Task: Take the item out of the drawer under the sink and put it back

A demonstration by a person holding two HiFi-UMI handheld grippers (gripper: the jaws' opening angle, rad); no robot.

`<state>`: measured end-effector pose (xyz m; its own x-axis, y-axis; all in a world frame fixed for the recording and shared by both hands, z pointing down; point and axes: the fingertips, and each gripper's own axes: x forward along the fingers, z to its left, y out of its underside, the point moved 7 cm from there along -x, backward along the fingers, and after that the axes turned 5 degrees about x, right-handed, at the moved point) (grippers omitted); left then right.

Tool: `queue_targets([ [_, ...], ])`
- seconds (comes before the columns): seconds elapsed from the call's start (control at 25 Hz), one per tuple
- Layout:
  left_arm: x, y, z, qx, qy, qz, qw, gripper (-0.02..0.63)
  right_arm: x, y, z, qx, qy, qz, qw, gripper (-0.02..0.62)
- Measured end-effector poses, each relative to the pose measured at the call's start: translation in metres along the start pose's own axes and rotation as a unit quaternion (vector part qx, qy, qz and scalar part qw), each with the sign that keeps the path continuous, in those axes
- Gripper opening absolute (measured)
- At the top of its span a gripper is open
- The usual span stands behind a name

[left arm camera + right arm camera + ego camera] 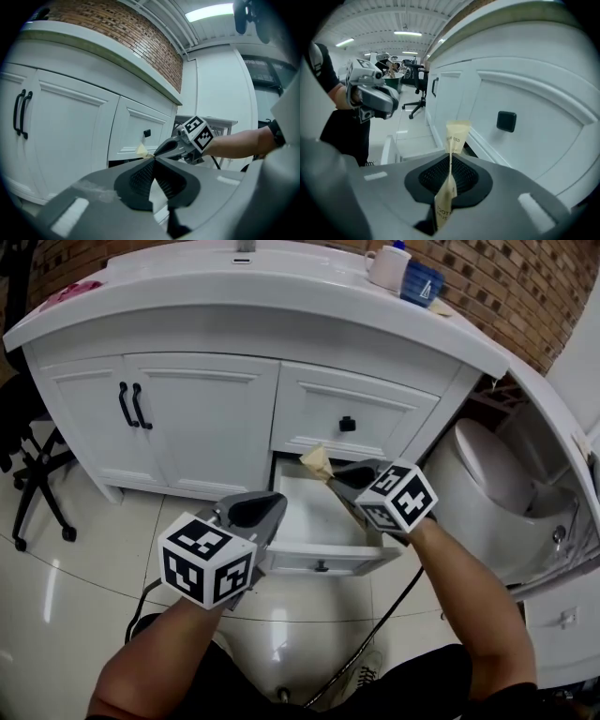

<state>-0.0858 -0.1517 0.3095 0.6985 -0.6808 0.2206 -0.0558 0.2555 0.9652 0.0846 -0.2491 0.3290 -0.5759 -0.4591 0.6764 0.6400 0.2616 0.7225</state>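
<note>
Left gripper [267, 507] sits nearest, low centre in the head view, at the near left corner of the open drawer [323, 565]. Its own view shows the jaws closed tip to tip with nothing between them. Right gripper [330, 474] is just beyond, over the drawer's far right corner, jaws clamped on a small cream packet [457, 133]. Packet stands upright in the grip, top end sticking out past the jaw tips and the printed lower end trailing behind them. In the head view the packet [316, 462] is clear of the drawer, up near the base of the closed upper drawer [347, 424].

Progress, as a judgement: the take-out half looks done, since the packet is lifted and held in the air. Left to do: lower it into the drawer and release. Shutting the drawer may follow.

Containers: the drawer is pulled well out from the white cabinet [202, 409]. Its white floor looks bare, though both grippers cover part of it, so probably empty. A cup [386, 266] and a blue item [422, 284] stand on the worktop [281, 282], far right.
</note>
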Motion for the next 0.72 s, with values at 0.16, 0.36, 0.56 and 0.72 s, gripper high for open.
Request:
queue_targets([
  [0.16, -0.004, -0.001, 0.005, -0.006, -0.005, -0.006, 1.0, 0.006, 0.036, 0.019, -0.002, -0.023, 0.0, 0.062, 0.998, 0.02],
  [0.36, -0.001, -0.001, 0.003, -0.009, -0.002, -0.007, 0.9999, 0.006, 0.073, 0.041, 0.0, -0.069, 0.013, 0.127, 0.989, 0.021],
  [0.56, 0.0, -0.002, 0.002, -0.01, 0.003, -0.007, 0.9999, 0.006, 0.093, 0.043, 0.006, -0.084, -0.002, 0.142, 0.986, 0.021],
  [0.72, -0.002, -0.003, 0.003, -0.011, 0.002, -0.009, 0.9999, 0.006, 0.1, 0.045, 0.011, -0.081, -0.011, 0.151, 0.985, 0.05],
])
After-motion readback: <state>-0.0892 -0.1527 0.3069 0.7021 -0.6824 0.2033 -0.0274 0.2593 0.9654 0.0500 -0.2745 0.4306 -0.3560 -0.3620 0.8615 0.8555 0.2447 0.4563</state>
